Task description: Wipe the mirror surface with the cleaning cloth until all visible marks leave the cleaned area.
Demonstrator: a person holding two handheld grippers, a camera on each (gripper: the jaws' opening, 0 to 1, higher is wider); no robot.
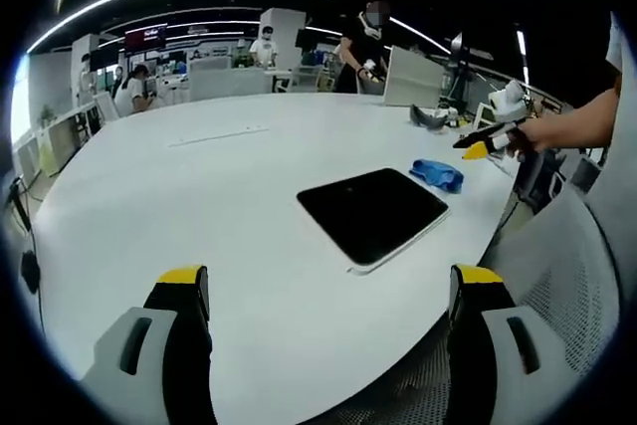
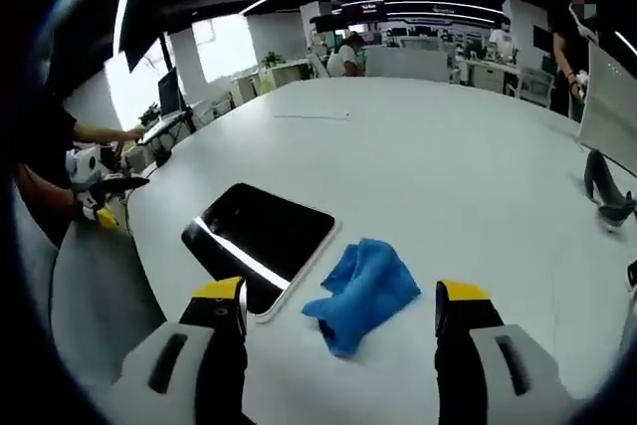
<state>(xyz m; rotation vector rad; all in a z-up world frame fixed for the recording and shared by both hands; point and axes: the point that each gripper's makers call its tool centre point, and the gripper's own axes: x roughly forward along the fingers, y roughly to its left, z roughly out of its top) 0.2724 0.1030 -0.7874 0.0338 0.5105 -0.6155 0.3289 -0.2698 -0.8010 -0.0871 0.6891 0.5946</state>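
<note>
Big white table [image 1: 199, 206] under everything. The mirror [image 1: 373, 211] lies flat on it near the edge by me, dark glass with a white rim. In the right gripper view the mirror [image 2: 261, 239] carries one bright light streak across it.

Cleaning cloth [image 2: 362, 291], blue and crumpled, sits on the table just beside the mirror's edge, touching it or nearly so, can't tell which. In the left gripper view the cloth [image 1: 438, 174] is at the mirror's far corner.

My left gripper [image 1: 328, 286]: jaws spread wide, nothing between them, off the mirror, over bare table short of it.

My right gripper [image 2: 341, 301]: jaws spread wide, cloth lying between the yellow tips, not pinched. Can't tell if the tips touch it.

My right gripper also shows from the side in the left gripper view, held above the table edge.
</note>
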